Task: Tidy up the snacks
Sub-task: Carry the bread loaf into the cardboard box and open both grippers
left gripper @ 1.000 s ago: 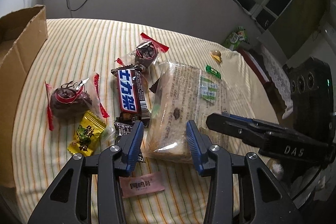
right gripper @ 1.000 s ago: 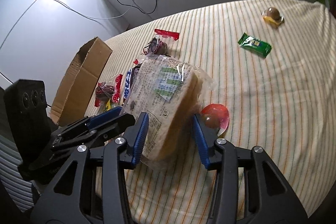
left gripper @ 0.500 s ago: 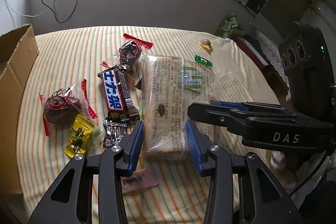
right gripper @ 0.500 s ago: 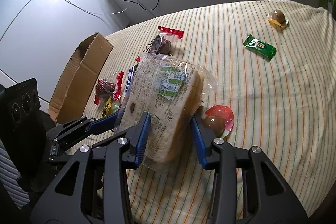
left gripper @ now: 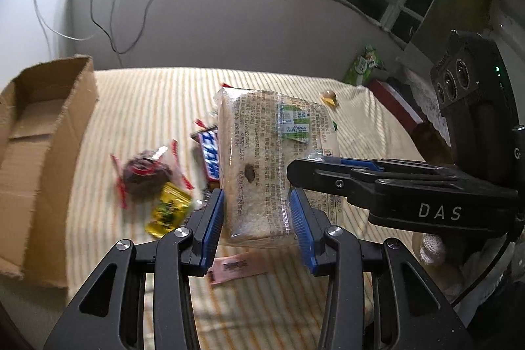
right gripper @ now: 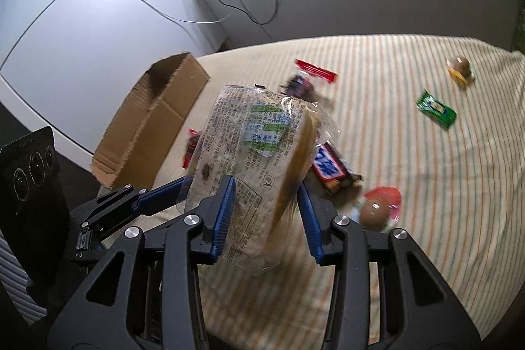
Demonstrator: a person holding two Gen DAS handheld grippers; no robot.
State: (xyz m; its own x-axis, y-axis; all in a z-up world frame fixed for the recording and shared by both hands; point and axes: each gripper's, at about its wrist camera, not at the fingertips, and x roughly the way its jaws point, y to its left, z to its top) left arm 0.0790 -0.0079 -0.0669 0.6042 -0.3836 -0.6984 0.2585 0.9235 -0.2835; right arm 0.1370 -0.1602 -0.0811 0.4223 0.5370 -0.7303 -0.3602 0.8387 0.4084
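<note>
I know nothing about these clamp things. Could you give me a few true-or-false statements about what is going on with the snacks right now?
1. Both grippers, left gripper and right gripper, clamp the bagged bread. True.
2. The bread already lies inside the cardboard box. False: it is held above the striped cloth.
3. A green packet lies on the cloth. True.
4. The box holds several snacks. False: the part of its inside that shows is bare.
</note>
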